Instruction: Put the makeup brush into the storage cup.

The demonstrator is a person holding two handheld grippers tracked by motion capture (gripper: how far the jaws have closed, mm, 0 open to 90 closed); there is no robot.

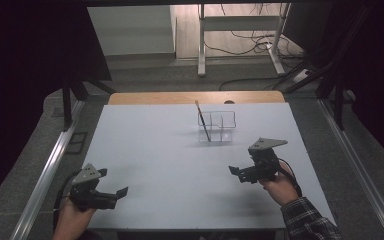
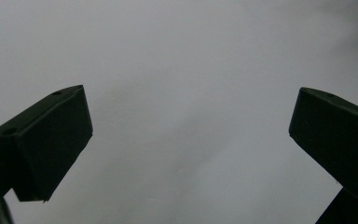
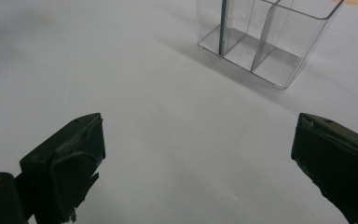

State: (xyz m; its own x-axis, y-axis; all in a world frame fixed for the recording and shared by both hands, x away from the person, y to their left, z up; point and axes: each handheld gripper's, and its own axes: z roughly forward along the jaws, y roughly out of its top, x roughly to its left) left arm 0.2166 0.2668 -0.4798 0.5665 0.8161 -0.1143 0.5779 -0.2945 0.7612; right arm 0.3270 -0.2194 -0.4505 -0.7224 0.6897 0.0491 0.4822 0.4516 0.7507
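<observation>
A clear plastic organiser box point(image 1: 218, 126) with dividers stands on the white table point(image 1: 155, 150), far centre. A thin pencil-like stick point(image 1: 203, 121) leans upright in its left compartment. In the right gripper view the box point(image 3: 270, 42) sits ahead at the top, the stick point(image 3: 223, 28) inside it. My right gripper point(image 1: 236, 173) hovers open at the right, short of the box, nothing between its jaws. My left gripper point(image 1: 120, 194) is open near the front left edge, facing bare table point(image 2: 182, 116).
A wooden strip point(image 1: 195, 97) runs along the table's far edge. Metal rails point(image 1: 45, 175) flank both sides. Beyond the table stand a desk frame point(image 1: 240, 35) and cables on the floor. Dark curtains hang left and right.
</observation>
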